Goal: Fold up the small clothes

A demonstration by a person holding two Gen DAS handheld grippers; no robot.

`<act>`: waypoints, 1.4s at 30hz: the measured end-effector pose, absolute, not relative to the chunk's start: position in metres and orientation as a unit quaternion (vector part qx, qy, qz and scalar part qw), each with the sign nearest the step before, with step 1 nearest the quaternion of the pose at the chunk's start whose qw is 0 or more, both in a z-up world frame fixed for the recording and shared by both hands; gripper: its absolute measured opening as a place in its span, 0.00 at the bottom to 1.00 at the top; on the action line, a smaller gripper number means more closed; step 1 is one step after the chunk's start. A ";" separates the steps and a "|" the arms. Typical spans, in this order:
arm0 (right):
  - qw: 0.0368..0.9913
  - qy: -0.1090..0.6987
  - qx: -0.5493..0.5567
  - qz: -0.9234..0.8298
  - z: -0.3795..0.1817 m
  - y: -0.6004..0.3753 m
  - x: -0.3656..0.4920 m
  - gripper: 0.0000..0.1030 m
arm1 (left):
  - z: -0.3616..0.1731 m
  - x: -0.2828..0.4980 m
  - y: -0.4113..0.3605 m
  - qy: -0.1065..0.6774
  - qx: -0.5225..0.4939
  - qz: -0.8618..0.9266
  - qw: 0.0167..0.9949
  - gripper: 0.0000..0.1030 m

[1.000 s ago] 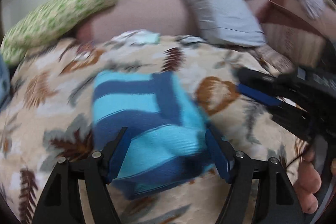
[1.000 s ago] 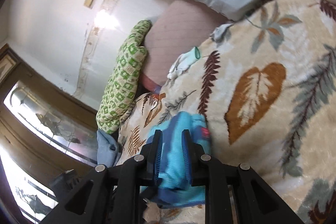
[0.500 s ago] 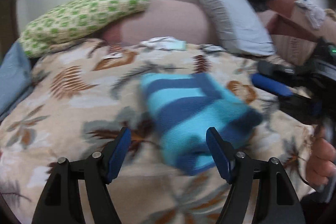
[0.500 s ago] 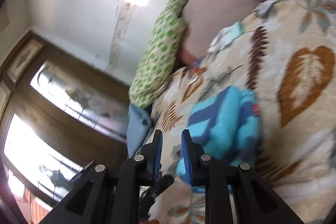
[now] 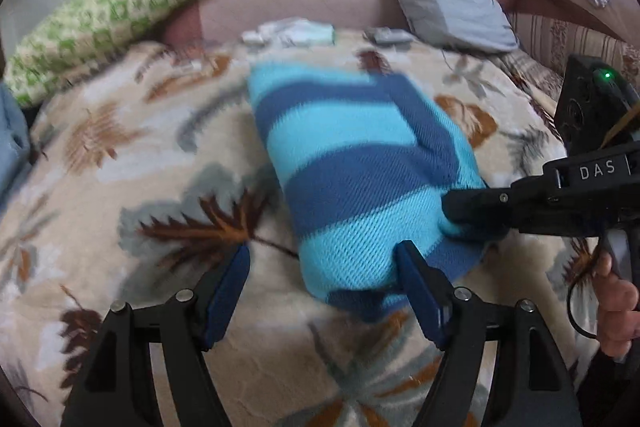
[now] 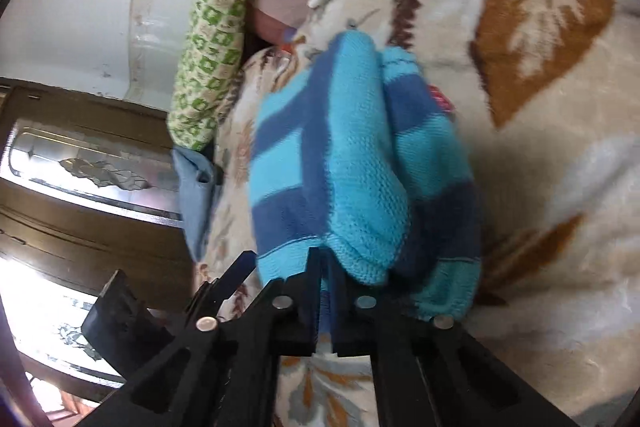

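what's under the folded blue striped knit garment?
The folded turquoise-and-navy striped knit garment lies on the cream fleece blanket with a leaf print. Anything directly beneath the garment is covered.

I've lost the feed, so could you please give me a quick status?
Left gripper open. Right gripper shut on striped knit, folded on blanket. Nothing in the way.

Striped blue knit garment, folded, on leaf-print blanket; right tongs closed at its near edge; green-patterned pillow beyond it.
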State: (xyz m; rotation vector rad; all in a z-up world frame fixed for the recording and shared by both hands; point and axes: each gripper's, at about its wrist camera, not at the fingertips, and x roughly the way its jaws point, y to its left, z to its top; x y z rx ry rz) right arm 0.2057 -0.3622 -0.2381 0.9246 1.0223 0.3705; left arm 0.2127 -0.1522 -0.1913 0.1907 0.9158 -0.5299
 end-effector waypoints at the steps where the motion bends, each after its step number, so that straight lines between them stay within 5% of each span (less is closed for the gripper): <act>1: 0.759 0.472 0.417 0.164 -0.239 -0.361 0.204 0.00 | -0.194 0.214 -0.152 0.442 0.087 -0.256 0.855 0.75; 13: 0.765 0.473 0.411 0.153 -0.236 -0.361 0.199 0.00 | -0.195 0.220 -0.144 0.462 0.049 -0.269 0.844 0.78; 26: 0.869 0.361 0.316 0.126 -0.145 -0.355 0.207 0.06 | -0.149 0.233 -0.128 0.405 0.009 -0.251 0.879 0.77; 36: 0.852 0.444 0.261 0.096 -0.211 -0.336 0.272 0.03 | -0.185 0.244 -0.148 0.438 0.054 -0.241 0.864 0.77; 42: 0.859 0.437 0.251 0.095 -0.203 -0.338 0.264 0.02 | -0.183 0.247 -0.140 0.448 0.025 -0.238 0.861 0.78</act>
